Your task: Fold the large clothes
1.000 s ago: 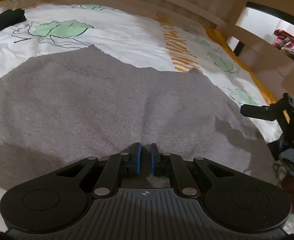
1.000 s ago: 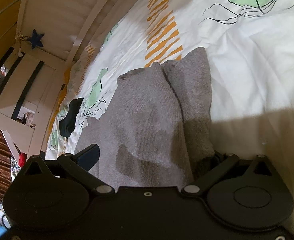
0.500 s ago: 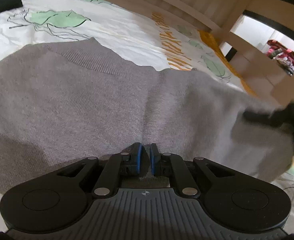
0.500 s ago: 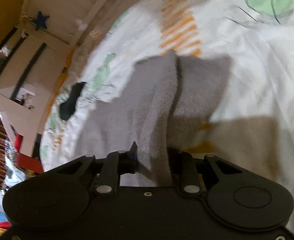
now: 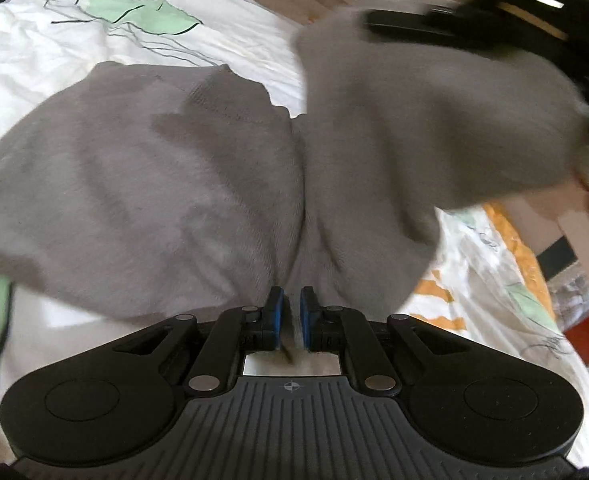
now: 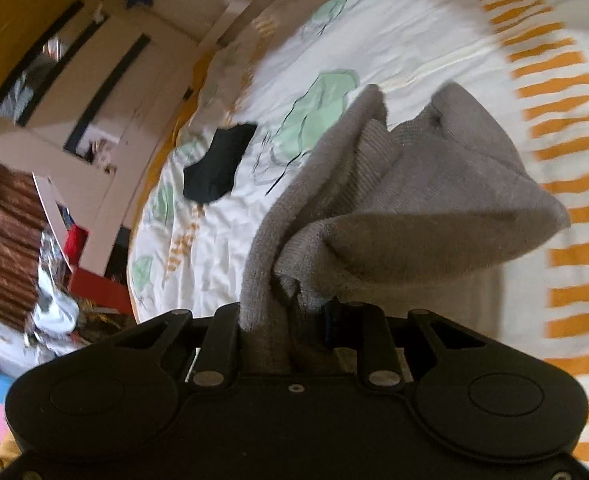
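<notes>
1. left gripper (image 5: 290, 316): blue-padded jaws nearly closed, only a thin slit between them, pinching the near hem of the grey knit sweater (image 5: 154, 184). the cloth runs down between the pads.
2. right gripper (image 6: 294, 312): jaws hidden under bunched cloth, so the gap can't be read. the grey knit is wadded right at the tips and hangs from them, so it appears clamped on a thick bundle.
3. sweater position: ahead of the left tool it lies mostly flat on the white bedsheet with green leaf and orange stripe print (image 5: 94, 20). up and right of that tool, the side held by the right gripper is lifted clear of the bed and blurred.
4. risk: the left pinch takes only a thin edge, so a hard pull from the raised side could drag the hem out of the pads.
5. risk: the right grip looks like several layers, so the fold may land lumpy or skewed. an inner layer could also slip loose and flop.
6. risk: a fast swing could drag the flat half across the sheet and wrinkle it.
7. farther out, ahead-left of the right tool: a small black cloth item (image 6: 218, 168) lies well apart from the sweater, little snag risk.
8. writing: none readable. there is only a small crosshair mark on the left tool body, and a dark blue star on the far wood.
</notes>
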A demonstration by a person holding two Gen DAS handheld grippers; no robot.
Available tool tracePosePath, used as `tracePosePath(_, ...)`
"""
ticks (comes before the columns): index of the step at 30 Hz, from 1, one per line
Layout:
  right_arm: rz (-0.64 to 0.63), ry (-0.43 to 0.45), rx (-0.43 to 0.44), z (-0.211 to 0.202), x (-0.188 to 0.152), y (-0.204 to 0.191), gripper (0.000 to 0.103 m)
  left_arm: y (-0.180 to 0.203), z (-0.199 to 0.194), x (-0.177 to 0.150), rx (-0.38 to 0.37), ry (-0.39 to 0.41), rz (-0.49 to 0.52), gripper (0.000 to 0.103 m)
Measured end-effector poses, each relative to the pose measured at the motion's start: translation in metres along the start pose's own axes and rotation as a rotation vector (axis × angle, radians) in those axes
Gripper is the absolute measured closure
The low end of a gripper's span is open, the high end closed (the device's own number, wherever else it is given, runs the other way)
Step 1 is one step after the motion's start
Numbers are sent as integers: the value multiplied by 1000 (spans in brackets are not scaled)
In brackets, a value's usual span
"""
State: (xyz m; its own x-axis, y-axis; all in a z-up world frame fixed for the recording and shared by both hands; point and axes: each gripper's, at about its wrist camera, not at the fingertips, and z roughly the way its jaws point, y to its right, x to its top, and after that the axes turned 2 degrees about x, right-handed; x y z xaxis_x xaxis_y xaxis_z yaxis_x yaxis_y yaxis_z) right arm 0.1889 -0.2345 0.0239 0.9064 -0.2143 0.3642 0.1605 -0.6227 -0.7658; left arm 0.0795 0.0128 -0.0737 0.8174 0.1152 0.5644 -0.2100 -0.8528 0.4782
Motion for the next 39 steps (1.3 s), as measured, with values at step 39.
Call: tracePosePath(39, -293, 80, -117, -19, -87, -17, 34, -82, -65, 4, 55, 166, -333, 58)
